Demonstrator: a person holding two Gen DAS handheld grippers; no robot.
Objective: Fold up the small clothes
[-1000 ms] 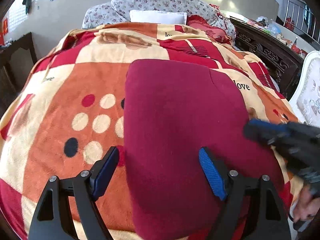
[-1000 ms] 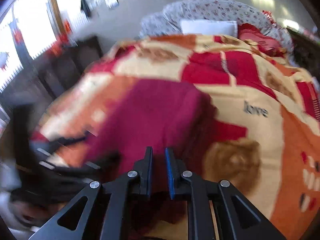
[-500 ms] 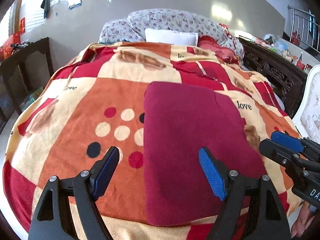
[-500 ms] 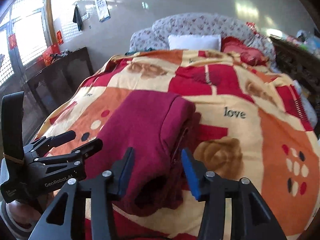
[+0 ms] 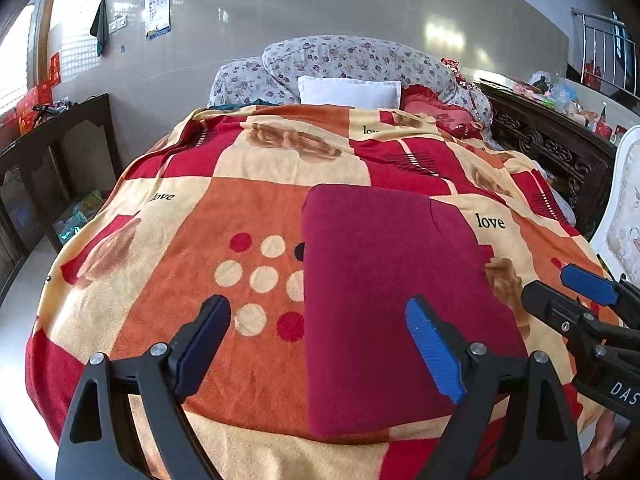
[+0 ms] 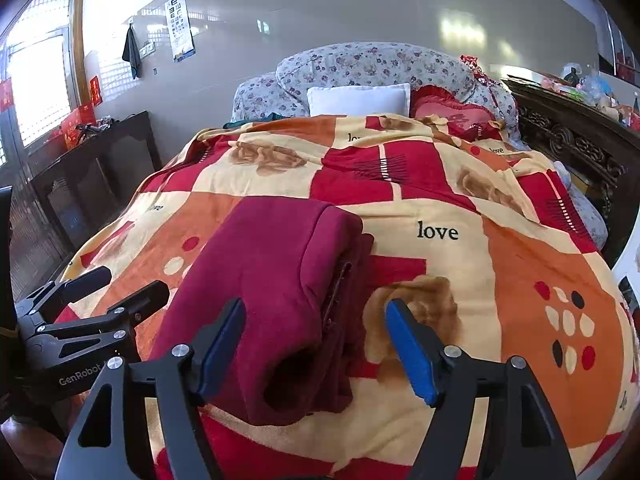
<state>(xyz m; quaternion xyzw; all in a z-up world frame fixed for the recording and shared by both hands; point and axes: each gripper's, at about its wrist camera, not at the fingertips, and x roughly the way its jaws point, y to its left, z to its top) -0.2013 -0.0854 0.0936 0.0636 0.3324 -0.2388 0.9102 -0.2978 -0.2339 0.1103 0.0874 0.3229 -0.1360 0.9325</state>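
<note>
Two hand-held grippers, left hand-held gripper and right hand-held gripper, were spreading wider, gripping nothing, above the folded maroon garment at frame centre on the bed blanket.

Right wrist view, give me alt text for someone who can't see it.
A folded dark red garment lies on a patterned blanket covering a bed, released, with the right claw opening just above its near end. The left claw hovers open at the left, and a white pillow sits at the head.
</note>
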